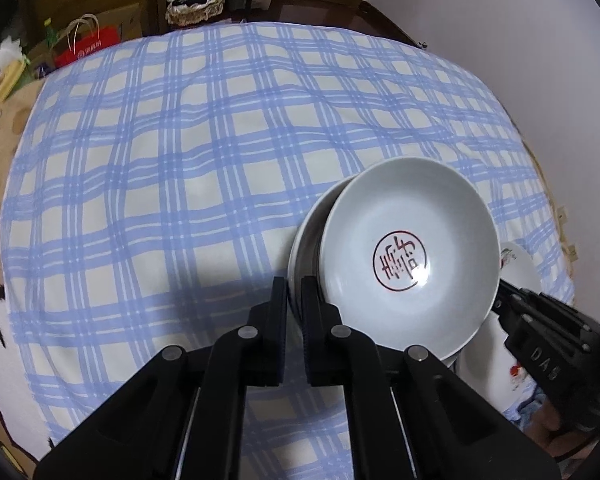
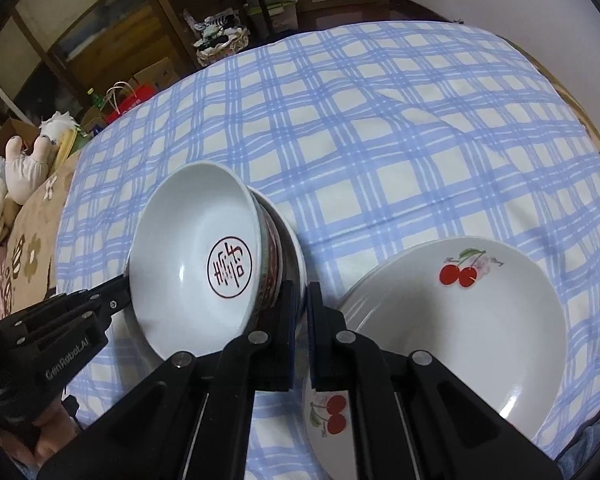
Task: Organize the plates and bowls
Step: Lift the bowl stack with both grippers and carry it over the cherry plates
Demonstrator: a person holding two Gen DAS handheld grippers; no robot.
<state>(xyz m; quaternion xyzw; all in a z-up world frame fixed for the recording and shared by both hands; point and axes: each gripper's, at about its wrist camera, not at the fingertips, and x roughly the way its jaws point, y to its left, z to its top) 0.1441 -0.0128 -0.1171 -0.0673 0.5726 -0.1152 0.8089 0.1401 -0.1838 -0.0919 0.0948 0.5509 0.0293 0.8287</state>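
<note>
A blue-and-white checked cloth (image 1: 171, 168) covers the worktop. In the left wrist view, the left hand-held gripper (image 1: 294, 292) has its jaws nearly together, pinching the rim of the lower white bowl (image 1: 304, 248) at about 8 o'clock of the bowl stack. A second white bowl with a red circular seal (image 1: 410, 256) sits tilted inside that lower one, its opening facing the camera.

In the right wrist view, the same seal bowl (image 2: 195, 248) lies at 9 o'clock of the picture's centre, and its outer wall shows a red pattern. The right hand-held gripper (image 2: 304, 292) is closed to a narrow gap at the right-hand side of the stack, with the lower bowl's rim (image 2: 297, 264) running into that gap; whether the pads actually press on it cannot be told. The left hand-held gripper (image 2: 117, 294) reaches the stack from 8 o'clock.

Just beside the bowls, at 4 o'clock, lies a stack of white cherry-printed plates (image 2: 460, 320), the lower plate (image 2: 328, 416) sticking out towards the camera under the right jaws.
</note>
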